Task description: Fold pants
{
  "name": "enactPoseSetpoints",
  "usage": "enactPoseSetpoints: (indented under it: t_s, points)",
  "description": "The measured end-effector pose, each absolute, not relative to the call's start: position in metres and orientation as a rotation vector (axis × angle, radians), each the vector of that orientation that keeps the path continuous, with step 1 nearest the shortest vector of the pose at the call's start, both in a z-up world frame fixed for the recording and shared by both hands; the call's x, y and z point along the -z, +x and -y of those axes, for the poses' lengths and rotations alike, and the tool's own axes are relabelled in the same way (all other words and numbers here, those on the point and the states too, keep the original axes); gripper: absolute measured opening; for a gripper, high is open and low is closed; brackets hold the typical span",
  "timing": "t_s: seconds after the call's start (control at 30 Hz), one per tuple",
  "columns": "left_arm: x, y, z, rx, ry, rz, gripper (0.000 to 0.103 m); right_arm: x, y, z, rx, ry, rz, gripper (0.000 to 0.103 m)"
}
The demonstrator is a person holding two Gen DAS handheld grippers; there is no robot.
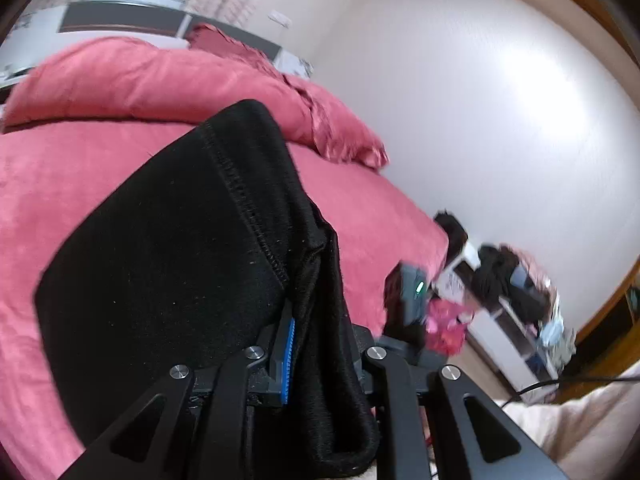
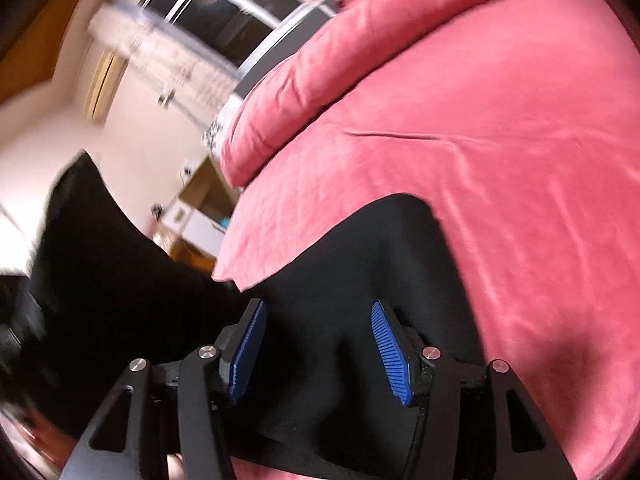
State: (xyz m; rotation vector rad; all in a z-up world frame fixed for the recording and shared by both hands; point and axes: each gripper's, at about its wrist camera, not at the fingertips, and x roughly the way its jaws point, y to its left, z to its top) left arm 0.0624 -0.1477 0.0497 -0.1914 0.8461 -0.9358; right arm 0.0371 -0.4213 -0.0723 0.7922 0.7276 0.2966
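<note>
The black pants [image 1: 160, 260] rise in front of the left wrist camera, stitched hem edge up, above the pink bed [image 1: 380, 208]. My left gripper [image 1: 316, 320] is shut on a bunched fold of them; only one blue pad [image 1: 289, 352] shows, the other finger is hidden by cloth. In the right wrist view the pants [image 2: 340, 248] lie on the bed sheet [image 2: 480, 140], and a part of them hangs lifted at the left. My right gripper [image 2: 318, 306] is open just above the cloth, its blue pads [image 2: 390, 352] apart and not pressing on it.
A folded pink duvet [image 1: 160, 76] lies across the far side of the bed. A white wall and a low shelf cluttered with clothes [image 1: 512, 292] stand beyond the bed's edge. A dark window [image 2: 224, 12] and wooden furniture [image 2: 200, 196] lie off the other side.
</note>
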Motion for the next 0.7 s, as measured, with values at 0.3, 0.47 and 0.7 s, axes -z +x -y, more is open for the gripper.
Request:
enactPoseSetpoints:
  t_s: [0.3,0.47,0.7]
  points:
    - [0.039,0.074,0.2,0.915,-0.061,-1.164,0.031,0.086,0.028,0.438,-0.318,0.997,-0.701,0.058]
    - [0.018,0.058,0.159,0.98,-0.209,-1.068,0.04,0.088,0.024,0.438,-0.342,1.006,-0.703,0.07]
    - [0.011,0.054,0.08,0.734,-0.301,-0.93,0.041,0.085,0.035,0.437,-0.35,1.017,-0.708,0.075]
